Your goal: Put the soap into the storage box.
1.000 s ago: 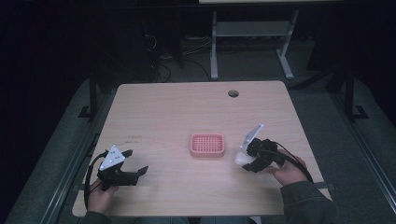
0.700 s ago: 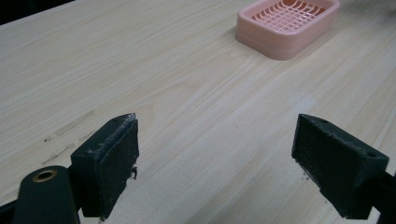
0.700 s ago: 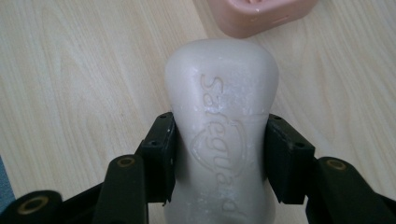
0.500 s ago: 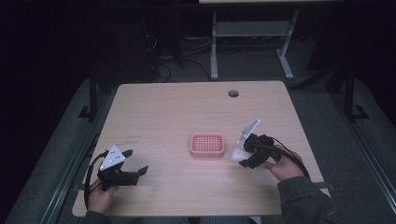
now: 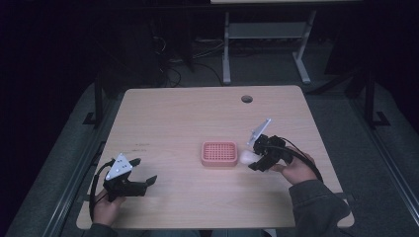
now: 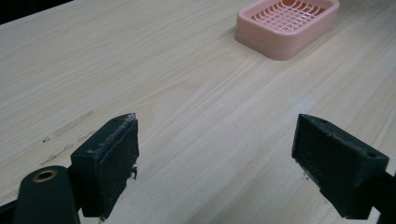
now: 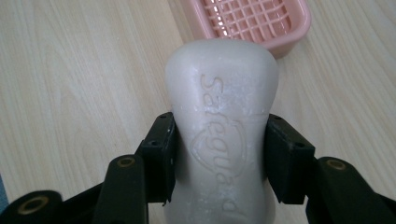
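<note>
A white bar of soap with raised lettering is clamped between the jaws of my right gripper, which is shut on it. In the high view that soap hangs just right of the pink slotted soap dish, and the right gripper comes in from the right. The dish lies just beyond the soap's tip. My left gripper rests near the table's front left, open, with nothing between its pads. The dish is far ahead of it.
The wooden table has a round cable hole near its back edge. Faint dark scuff marks lie on the wood near the left gripper. A metal desk frame stands on the dark floor behind.
My right gripper has carried the soap leftward, closer to the pink dish. The left gripper has stayed where it was.
</note>
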The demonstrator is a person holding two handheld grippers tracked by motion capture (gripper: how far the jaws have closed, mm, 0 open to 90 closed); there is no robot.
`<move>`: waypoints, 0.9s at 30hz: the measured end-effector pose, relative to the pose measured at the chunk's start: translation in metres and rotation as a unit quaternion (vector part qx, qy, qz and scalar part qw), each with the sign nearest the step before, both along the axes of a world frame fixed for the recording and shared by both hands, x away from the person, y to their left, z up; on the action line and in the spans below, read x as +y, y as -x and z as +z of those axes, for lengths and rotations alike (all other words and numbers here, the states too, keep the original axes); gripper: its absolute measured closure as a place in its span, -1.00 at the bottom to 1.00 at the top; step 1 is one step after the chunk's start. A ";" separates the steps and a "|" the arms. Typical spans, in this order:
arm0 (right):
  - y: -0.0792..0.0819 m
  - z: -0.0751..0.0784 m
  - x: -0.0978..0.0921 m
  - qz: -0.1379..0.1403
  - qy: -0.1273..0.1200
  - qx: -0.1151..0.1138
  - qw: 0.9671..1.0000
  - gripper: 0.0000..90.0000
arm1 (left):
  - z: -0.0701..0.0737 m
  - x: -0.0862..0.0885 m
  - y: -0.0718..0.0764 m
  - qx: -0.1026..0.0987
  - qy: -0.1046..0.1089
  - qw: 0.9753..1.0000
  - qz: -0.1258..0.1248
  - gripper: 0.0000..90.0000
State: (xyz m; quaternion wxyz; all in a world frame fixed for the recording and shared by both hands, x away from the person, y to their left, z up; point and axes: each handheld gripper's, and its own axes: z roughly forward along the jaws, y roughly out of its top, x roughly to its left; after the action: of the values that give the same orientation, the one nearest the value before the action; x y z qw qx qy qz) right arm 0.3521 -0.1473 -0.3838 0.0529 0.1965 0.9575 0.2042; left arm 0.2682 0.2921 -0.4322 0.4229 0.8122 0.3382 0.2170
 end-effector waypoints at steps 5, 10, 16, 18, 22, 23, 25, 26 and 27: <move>-0.003 0.000 0.006 0.007 0.007 0.004 1.000 0.09 | 0.000 0.001 0.000 0.002 0.002 1.000 0.002 -0.68; -0.008 0.002 0.013 0.012 0.010 0.003 1.000 0.09 | 0.000 0.001 0.000 0.001 0.002 1.000 0.003 -0.68; -0.012 0.006 0.019 0.018 0.007 0.002 1.000 0.09 | 0.000 0.001 0.000 0.001 0.003 1.000 0.003 -0.68; -0.014 0.006 0.021 0.020 0.008 0.002 1.000 0.09 | 0.000 0.001 0.000 0.000 0.003 1.000 0.003 -0.68; -0.016 0.008 0.025 0.024 0.009 0.000 1.000 0.09 | 0.000 0.001 0.000 0.000 0.003 1.000 0.003 -0.68; -0.018 0.010 0.029 0.027 0.007 -0.001 1.000 0.09 | 0.000 0.001 0.000 0.000 0.003 1.000 0.003 -0.68; -0.020 0.011 0.031 0.030 0.005 -0.001 1.000 0.09 | 0.000 0.001 0.000 0.000 0.003 1.000 0.003 -0.68; -0.020 0.011 0.031 0.030 0.005 -0.001 1.000 0.09 | 0.000 0.002 0.000 0.000 0.003 1.000 0.003 -0.68; -0.022 0.012 0.035 0.032 0.008 0.001 0.999 0.09 | 0.000 0.002 -0.001 0.000 0.003 1.000 0.003 -0.68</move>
State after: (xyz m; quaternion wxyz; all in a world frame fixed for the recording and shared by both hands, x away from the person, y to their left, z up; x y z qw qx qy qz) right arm 0.3742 -0.1123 -0.3715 0.0473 0.1651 0.9650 0.1981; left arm 0.2687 0.2938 -0.4318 0.4244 0.8101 0.3413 0.2171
